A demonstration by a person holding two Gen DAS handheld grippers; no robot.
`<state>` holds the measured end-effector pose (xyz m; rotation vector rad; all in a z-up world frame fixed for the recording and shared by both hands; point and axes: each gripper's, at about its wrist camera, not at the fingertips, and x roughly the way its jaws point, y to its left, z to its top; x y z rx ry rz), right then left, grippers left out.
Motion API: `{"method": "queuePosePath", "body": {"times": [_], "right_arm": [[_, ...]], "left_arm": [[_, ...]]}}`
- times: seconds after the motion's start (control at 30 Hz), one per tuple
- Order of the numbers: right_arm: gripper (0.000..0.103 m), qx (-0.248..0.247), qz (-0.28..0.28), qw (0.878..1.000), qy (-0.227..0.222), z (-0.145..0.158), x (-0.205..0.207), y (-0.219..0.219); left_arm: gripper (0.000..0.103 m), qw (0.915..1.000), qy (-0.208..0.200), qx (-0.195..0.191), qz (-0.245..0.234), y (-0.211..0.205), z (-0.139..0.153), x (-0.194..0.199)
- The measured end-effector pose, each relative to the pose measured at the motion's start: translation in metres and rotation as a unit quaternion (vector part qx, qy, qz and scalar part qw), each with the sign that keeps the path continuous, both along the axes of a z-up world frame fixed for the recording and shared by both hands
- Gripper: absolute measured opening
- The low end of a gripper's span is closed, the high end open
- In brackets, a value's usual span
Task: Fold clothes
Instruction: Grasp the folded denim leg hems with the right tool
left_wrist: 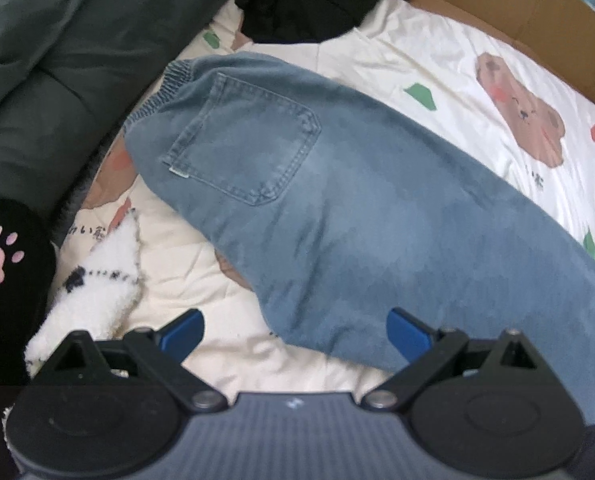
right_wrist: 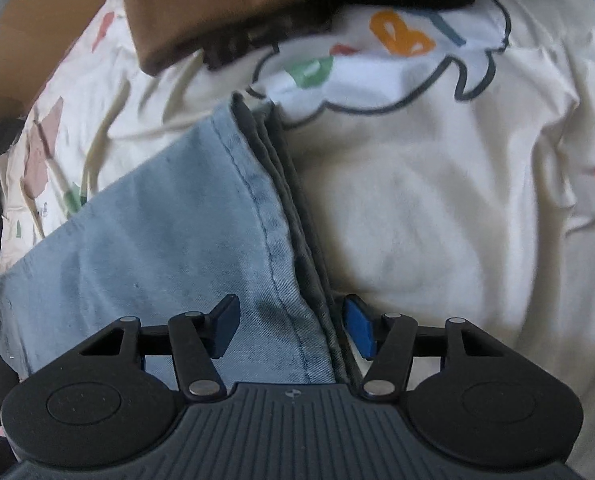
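Observation:
A pair of light blue jeans (left_wrist: 337, 208) lies folded lengthwise on a cream sheet (left_wrist: 437, 60) printed with bears, back pocket up and elastic waistband at the far left. My left gripper (left_wrist: 293, 336) hovers open and wide over the near edge of the jeans, and its blue pads (left_wrist: 407, 336) touch no cloth. In the right wrist view the leg end of the jeans (right_wrist: 157, 240) shows its stacked hems (right_wrist: 293, 216). My right gripper (right_wrist: 293, 330) is open and straddles that hem edge, one pad over the denim and the other just past the edge over a cream garment (right_wrist: 437, 208).
A dark green cushion (left_wrist: 49, 60) borders the sheet on the left. A black garment (left_wrist: 305, 0) and a cardboard box (left_wrist: 517, 8) lie at the far side. Near the left gripper are a black paw-print item (left_wrist: 1, 260) and a white fluffy item (left_wrist: 93, 288). A brown garment (right_wrist: 237, 4) lies beyond the hems.

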<state>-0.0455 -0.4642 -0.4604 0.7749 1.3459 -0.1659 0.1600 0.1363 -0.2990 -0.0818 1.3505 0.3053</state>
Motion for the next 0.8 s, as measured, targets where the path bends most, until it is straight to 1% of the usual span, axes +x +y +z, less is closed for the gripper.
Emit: {"method": "queuePosePath", "body": {"times": [0.13,0.2,0.3,0.33,0.37,0.4,0.57,0.63,0.8], "right_arm": [[0.062,0.010,0.000,1.000,-0.015,-0.004,0.002,-0.001],[0.062,0.005,0.012,1.000,-0.022,-0.003,0.005,0.001],[0.055,0.020,0.019,0.999,-0.029,0.002,0.004,0.000],[0.049,0.028,0.019,0.999,-0.031,0.004,0.004,-0.001],[0.046,0.040,0.018,0.998,-0.036,0.007,0.004,-0.004],[0.044,0.056,0.016,0.997,-0.043,0.011,0.004,-0.005],[0.044,0.088,0.030,0.994,-0.065,0.025,0.011,0.000],[0.044,0.087,0.032,0.993,-0.067,0.025,0.013,0.003],[0.044,0.061,0.040,0.995,-0.063,0.017,0.016,0.005]], "left_arm": [[0.099,1.0000,0.006,-0.002,-0.003,-0.006,-0.003,0.000],[0.099,1.0000,0.007,-0.006,-0.002,-0.007,-0.005,0.000],[0.099,0.9999,0.010,-0.010,0.000,-0.008,-0.008,0.001],[0.099,0.9999,0.010,-0.011,0.001,-0.008,-0.008,0.002],[0.099,0.9999,0.010,-0.013,0.002,-0.008,-0.008,0.003],[0.099,0.9998,0.010,-0.015,0.002,-0.008,-0.009,0.004],[0.099,0.9998,0.016,-0.014,-0.002,-0.008,-0.009,0.007],[0.099,0.9998,0.018,-0.010,-0.004,-0.009,-0.008,0.008],[0.099,0.9997,0.022,-0.008,-0.008,-0.010,-0.005,0.007]]}}
